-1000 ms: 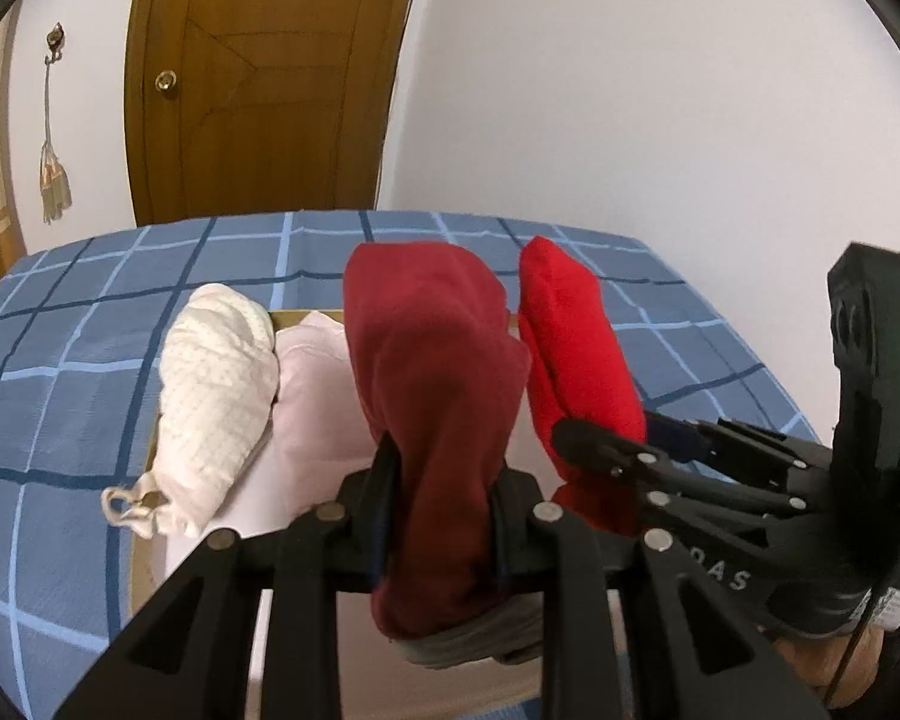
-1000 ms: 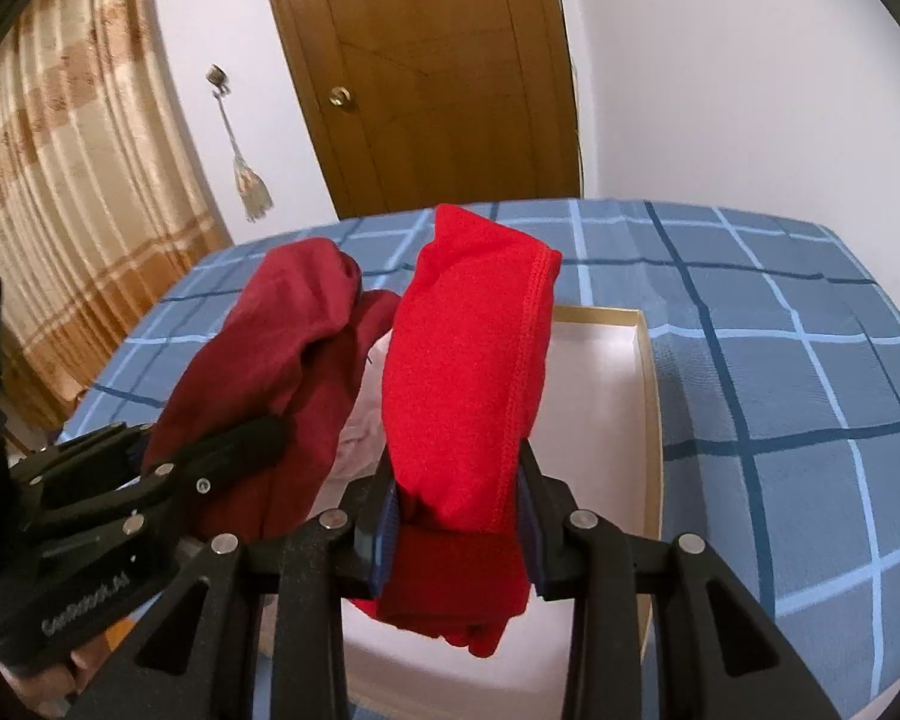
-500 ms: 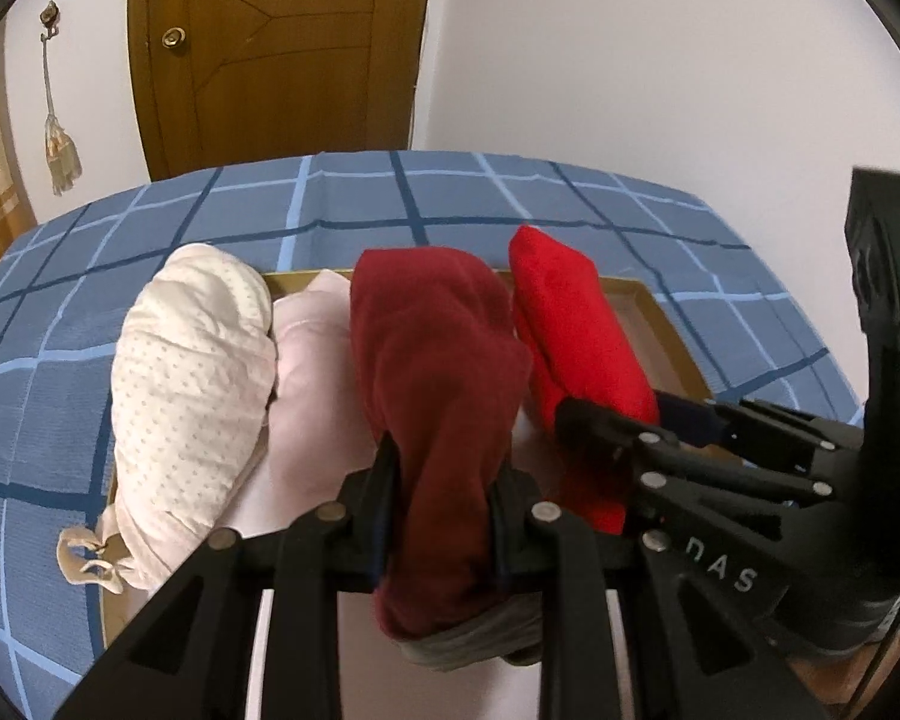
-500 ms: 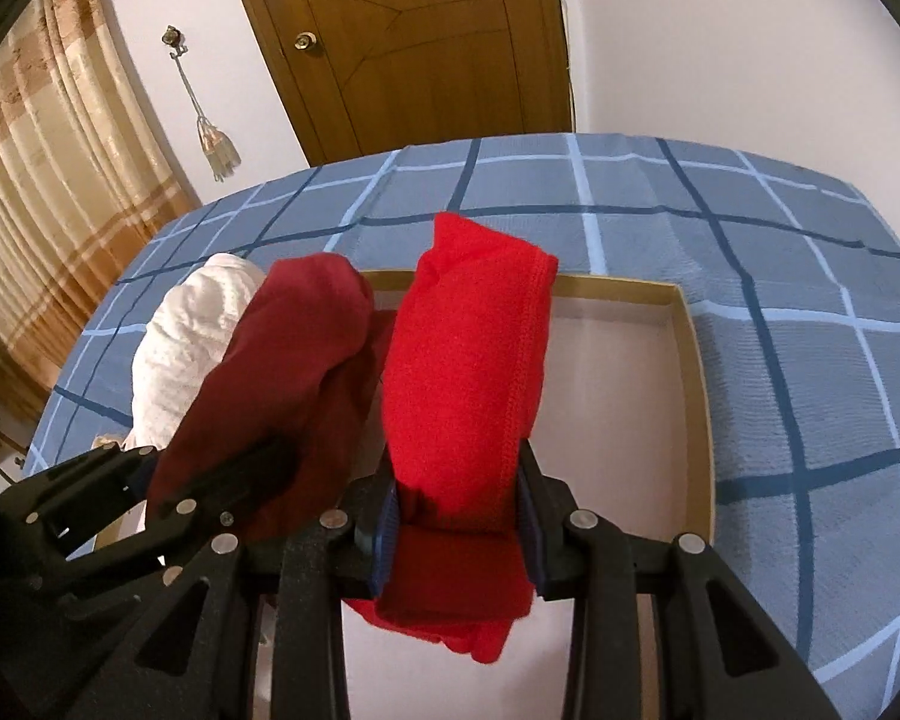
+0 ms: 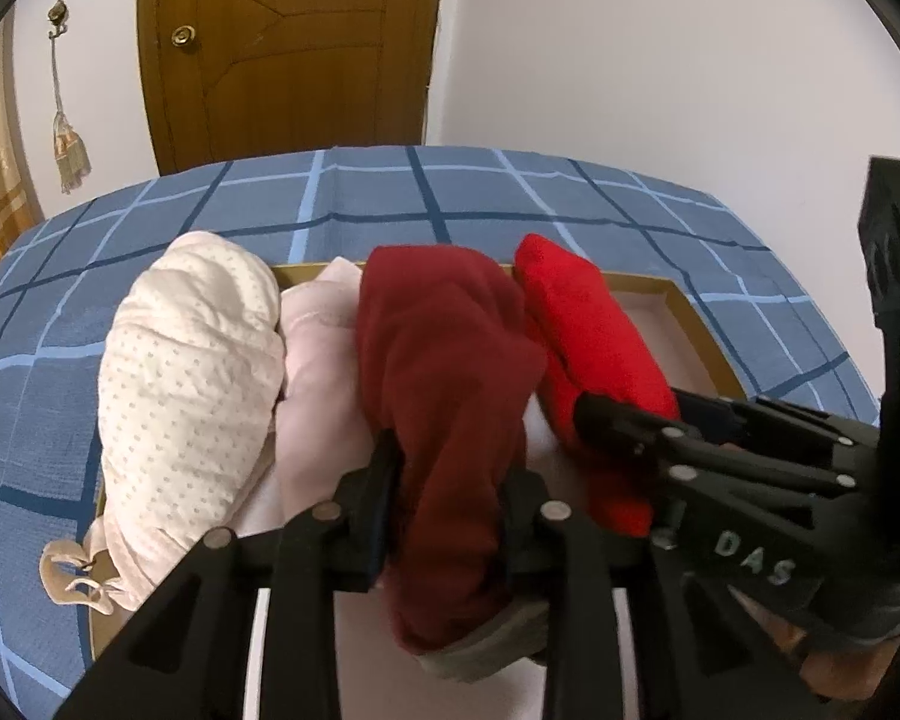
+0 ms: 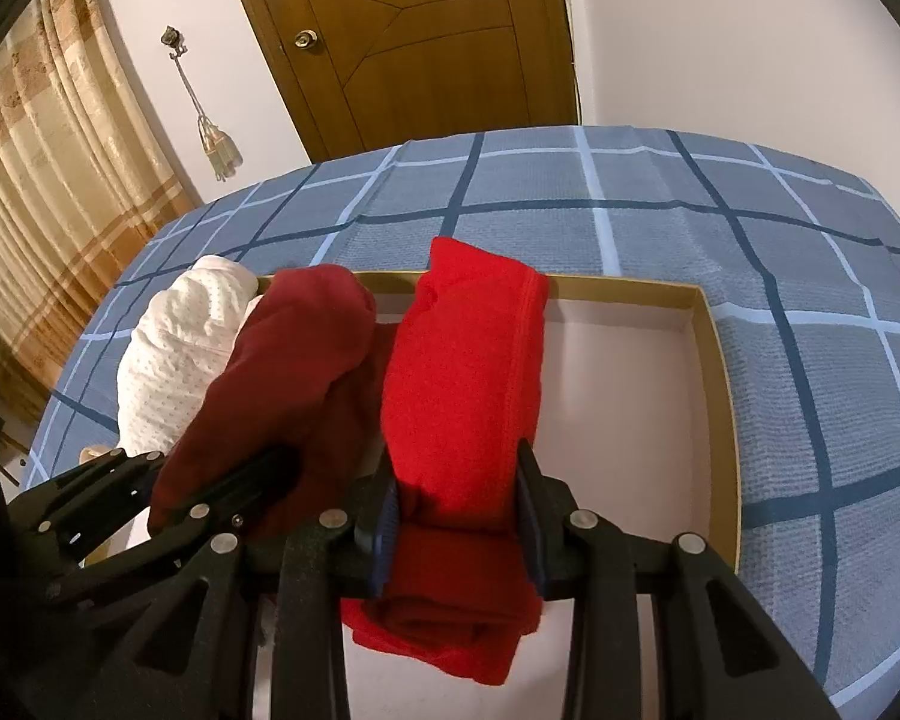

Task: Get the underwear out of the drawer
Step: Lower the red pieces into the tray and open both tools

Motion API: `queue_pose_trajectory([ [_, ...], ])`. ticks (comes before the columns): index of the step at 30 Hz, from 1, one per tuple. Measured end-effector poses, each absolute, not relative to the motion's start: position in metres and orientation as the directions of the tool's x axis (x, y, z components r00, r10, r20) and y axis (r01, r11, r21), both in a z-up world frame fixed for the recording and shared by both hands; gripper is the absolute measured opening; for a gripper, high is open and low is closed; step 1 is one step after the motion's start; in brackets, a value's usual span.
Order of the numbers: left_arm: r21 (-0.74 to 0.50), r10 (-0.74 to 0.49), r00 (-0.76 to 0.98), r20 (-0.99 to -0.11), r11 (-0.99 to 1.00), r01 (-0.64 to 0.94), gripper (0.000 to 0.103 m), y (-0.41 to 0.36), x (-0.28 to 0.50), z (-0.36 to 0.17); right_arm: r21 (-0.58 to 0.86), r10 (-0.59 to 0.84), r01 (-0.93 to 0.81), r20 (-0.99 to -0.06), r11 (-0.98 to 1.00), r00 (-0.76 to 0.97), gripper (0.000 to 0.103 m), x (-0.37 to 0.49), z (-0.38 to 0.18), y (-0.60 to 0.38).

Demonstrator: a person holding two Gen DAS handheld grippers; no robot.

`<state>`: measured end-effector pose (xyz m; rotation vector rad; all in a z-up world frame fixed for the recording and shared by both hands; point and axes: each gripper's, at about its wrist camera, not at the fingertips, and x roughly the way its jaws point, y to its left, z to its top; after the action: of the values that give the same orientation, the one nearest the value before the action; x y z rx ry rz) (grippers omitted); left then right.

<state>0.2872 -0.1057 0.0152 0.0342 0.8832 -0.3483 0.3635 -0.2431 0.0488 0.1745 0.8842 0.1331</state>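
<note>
Jaws of the left gripper (image 5: 450,498) are opening around the folded dark maroon underwear roll (image 5: 444,372), which is still sitting between the pads and running straight ahead of them, its long axis in line with the fingers and its grey waistband end hanging behind them. Jaws of the right gripper (image 6: 457,507) are clamping partway closed on the folded bright red knit underwear roll (image 6: 468,360), pinching it near its rear end while the rest is stretching forward. Both rolls are lying parallel, the red one just to the right of the left jaws, the maroon one just left of the right jaws, each hand nearest its own piece.

Both are soft, thick bundles, likely to sag once released. They are hovering or resting over the shallow tan cardboard drawer tray with a white floor (image 6: 717,372); contact with the floor cannot be told. Left of the maroon roll a pale pink folded garment (image 5: 321,372) and a cream dotted fabric bundle (image 5: 192,378) are lying, all on the blue checked bedspread (image 6: 810,276).
</note>
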Motion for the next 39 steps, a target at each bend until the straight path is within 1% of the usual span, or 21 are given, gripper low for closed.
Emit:
queue_pose_trajectory([
  [2,-0.127,-0.292,0.585,-0.757,0.943,0.307,0.036,-0.103,0.288,0.011,0.226,0.202,-0.042,-0.754,0.973,0.625,0.038,0.365,0.047,-0.246],
  [8,-0.158,-0.305,0.576,-0.758,0.943,0.292,0.042,-0.098,0.292,0.008,0.263,0.227,-0.035,-0.751,0.964,0.620,0.040,0.367,0.043,-0.251],
  [10,-0.181,-0.319,0.571,-0.757,0.941,0.286,0.044,-0.095,0.294,0.006,0.278,0.236,-0.030,-0.749,0.960,0.619,0.043,0.368,0.042,-0.253],
  [11,-0.195,-0.328,0.568,-0.755,0.939,0.283,0.048,-0.094,0.295,0.006,0.294,0.245,-0.022,-0.751,0.956,0.614,0.048,0.369,0.040,-0.256],
  [12,-0.199,-0.332,0.564,-0.756,0.938,0.285,0.048,-0.094,0.295,0.005,0.314,0.256,-0.010,-0.754,0.949,0.605,0.052,0.371,0.037,-0.259],
  [14,-0.199,-0.331,0.564,-0.756,0.938,0.284,0.048,-0.094,0.295,0.005,0.356,0.283,0.001,-0.743,0.934,0.607,0.052,0.372,0.036,-0.266],
  [19,-0.216,-0.345,0.563,-0.751,0.934,0.285,0.053,-0.094,0.295,0.003,0.360,0.279,0.010,-0.739,0.933,0.613,0.053,0.369,0.038,-0.263],
  [20,-0.214,-0.350,0.557,-0.753,0.931,0.296,0.068,-0.095,0.295,0.003,0.359,0.273,0.017,-0.739,0.933,0.616,0.055,0.368,0.039,-0.263],
  [21,-0.210,-0.373,0.536,-0.757,0.917,0.340,0.078,-0.101,0.293,0.002,0.356,0.263,0.028,-0.739,0.934,0.620,0.060,0.367,0.039,-0.264],
  [22,-0.190,-0.369,0.536,-0.760,0.914,0.359,0.086,-0.106,0.289,0.003,0.352,0.256,0.032,-0.738,0.935,0.624,0.060,0.366,0.040,-0.263],
  [24,-0.121,-0.322,0.577,-0.751,0.925,0.360,0.089,-0.113,0.280,0.006,0.317,0.233,0.018,-0.734,0.948,0.638,0.060,0.365,0.045,-0.258],
  [26,-0.095,-0.292,0.615,-0.733,0.938,0.333,0.099,-0.112,0.274,0.014,0.271,0.203,-0.015,-0.682,0.962,0.702,0.060,0.352,0.059,-0.252],
  [27,-0.103,-0.287,0.629,-0.723,0.944,0.313,0.100,-0.109,0.272,0.018,0.253,0.189,-0.023,-0.657,0.967,0.730,0.061,0.345,0.065,-0.249],
  [29,-0.136,-0.298,0.651,-0.698,0.948,0.288,0.101,-0.099,0.268,0.029,0.228,0.150,-0.007,-0.616,0.974,0.773,0.061,0.332,0.078,-0.245],
  [31,-0.121,-0.279,0.679,-0.679,0.955,0.272,0.102,-0.094,0.260,0.039,0.226,0.122,0.014,-0.575,0.974,0.809,0.063,0.320,0.088,-0.244],
  [33,-0.102,-0.258,0.706,-0.659,0.961,0.256,0.102,-0.090,0.251,0.047,0.225,0.108,0.013,-0.518,0.974,0.849,0.067,0.304,0.100,-0.243],
  [37,-0.093,-0.254,0.720,-0.646,0.962,0.255,0.102,-0.084,0.234,0.051,0.235,0.121,-0.015,-0.445,0.972,0.887,0.069,0.277,0.112,-0.241],
  [39,-0.095,-0.254,0.730,-0.634,0.963,0.252,0.102,-0.081,0.223,0.052,0.244,0.126,-0.021,-0.423,0.970,0.897,0.076,0.264,0.115,-0.238],
])
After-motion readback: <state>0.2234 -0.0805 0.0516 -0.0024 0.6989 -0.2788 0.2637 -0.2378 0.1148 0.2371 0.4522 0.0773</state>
